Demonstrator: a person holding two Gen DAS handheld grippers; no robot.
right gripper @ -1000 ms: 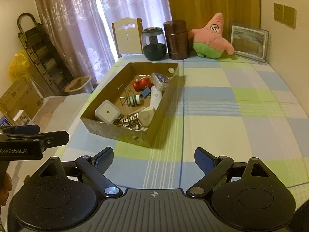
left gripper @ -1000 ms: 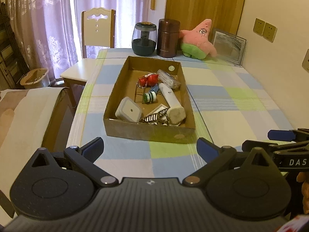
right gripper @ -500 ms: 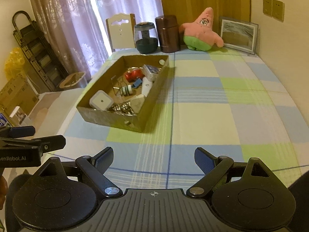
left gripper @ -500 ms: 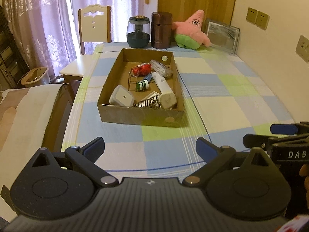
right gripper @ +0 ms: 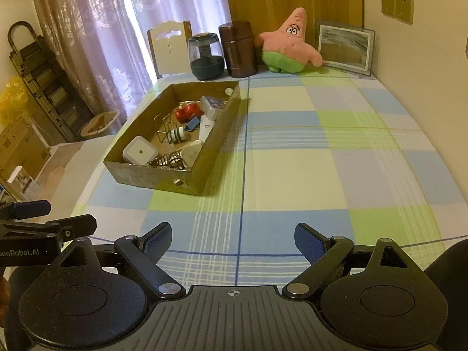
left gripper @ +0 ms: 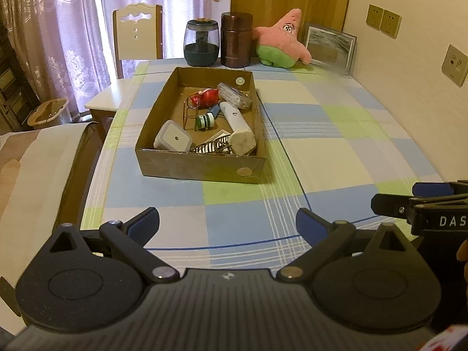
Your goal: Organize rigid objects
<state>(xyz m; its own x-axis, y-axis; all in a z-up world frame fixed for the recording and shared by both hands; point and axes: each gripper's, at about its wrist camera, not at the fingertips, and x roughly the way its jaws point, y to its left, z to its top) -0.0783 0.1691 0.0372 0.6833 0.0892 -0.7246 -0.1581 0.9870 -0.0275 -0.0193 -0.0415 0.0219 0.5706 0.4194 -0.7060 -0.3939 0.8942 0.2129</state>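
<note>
left wrist view: left gripper (left gripper: 227, 223) at lower centre, jaws spread wide and holding nothing; the cardboard box (left gripper: 201, 164) of small items sits mid-frame on the checked table (left gripper: 336, 158). right wrist view: right gripper (right gripper: 233, 241) likewise spread, box at centre left. approach from above, choosing one isolated item such as the white square case (left gripper: 173, 140).

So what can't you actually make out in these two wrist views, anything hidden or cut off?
- Left wrist view: the cardboard box's near wall hides the lower part of the white square case and the wire clips.
- Left wrist view: the right gripper is cut by the right edge.
- Right wrist view: the left gripper is cut by the left edge.
- Both views: the clear plastic packet's print is too small to read.
</note>
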